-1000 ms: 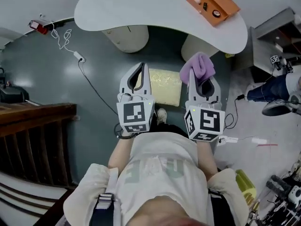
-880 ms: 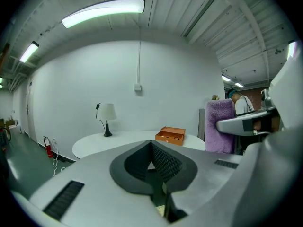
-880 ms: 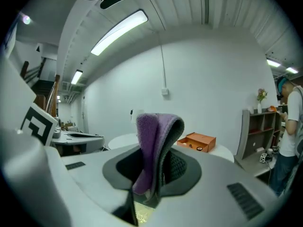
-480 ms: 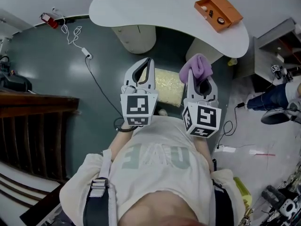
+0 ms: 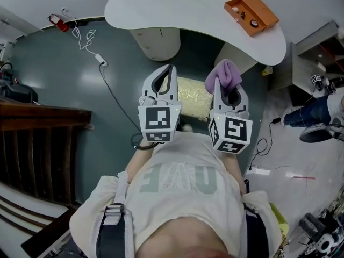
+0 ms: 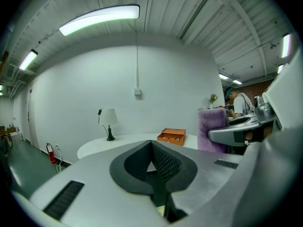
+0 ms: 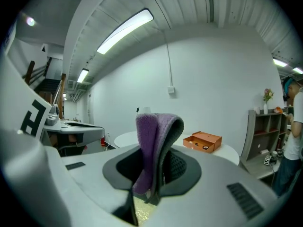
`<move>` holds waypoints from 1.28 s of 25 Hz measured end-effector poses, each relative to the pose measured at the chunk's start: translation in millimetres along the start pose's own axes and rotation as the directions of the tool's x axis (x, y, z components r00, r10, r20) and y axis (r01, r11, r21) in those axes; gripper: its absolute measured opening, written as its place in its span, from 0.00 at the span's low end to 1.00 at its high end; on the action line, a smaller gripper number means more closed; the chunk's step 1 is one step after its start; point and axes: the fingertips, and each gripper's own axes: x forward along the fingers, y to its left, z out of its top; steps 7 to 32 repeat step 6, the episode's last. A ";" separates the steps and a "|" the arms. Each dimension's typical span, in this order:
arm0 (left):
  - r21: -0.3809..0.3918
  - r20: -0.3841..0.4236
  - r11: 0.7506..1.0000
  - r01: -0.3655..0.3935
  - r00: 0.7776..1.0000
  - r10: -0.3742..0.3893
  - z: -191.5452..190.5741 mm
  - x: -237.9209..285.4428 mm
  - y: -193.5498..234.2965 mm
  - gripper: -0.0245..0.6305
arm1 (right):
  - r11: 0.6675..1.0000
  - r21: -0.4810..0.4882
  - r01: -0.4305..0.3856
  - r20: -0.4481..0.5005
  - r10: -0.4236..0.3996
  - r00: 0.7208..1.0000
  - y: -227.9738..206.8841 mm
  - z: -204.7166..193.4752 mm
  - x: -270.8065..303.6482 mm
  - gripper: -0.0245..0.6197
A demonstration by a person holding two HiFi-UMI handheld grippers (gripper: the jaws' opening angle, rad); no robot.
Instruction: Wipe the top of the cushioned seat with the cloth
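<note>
Left hand-held gripper point(image 6: 151, 143): I read jaws together, nothing held.
Right hand-held gripper point(image 5: 227, 89): clamped on purple cloth point(image 7: 154, 126).
Cushioned seat point(image 5: 192, 98): yellow, between both.

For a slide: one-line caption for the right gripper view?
Right gripper shut on a folded purple cloth, orange box on the white table behind.

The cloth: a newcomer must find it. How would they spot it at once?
In the head view, find the white curved table, then the two grippers just below it. The cloth stands pinched in the right gripper, beside the pale yellow seat. It is the only purple, fluffy thing there; the left gripper holds nothing.
</note>
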 end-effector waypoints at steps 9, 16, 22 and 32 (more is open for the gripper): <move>-0.004 -0.016 1.000 0.009 1.000 -0.009 -15.2 -7.5 -6.3 0.05 | 1.000 -0.017 -0.022 -0.031 0.021 0.999 8.4 -16.8 -3.7 0.19; -0.004 -0.016 1.000 0.009 1.000 -0.009 -15.2 -7.5 -6.3 0.05 | 1.000 -0.017 -0.022 -0.031 0.021 0.999 8.4 -16.8 -3.7 0.19; -0.004 -0.016 1.000 0.009 1.000 -0.009 -15.2 -7.5 -6.3 0.05 | 1.000 -0.017 -0.022 -0.031 0.021 0.999 8.4 -16.8 -3.7 0.19; -0.004 -0.016 1.000 0.009 1.000 -0.009 -15.2 -7.5 -6.3 0.05 | 1.000 -0.017 -0.022 -0.031 0.021 0.999 8.4 -16.8 -3.7 0.19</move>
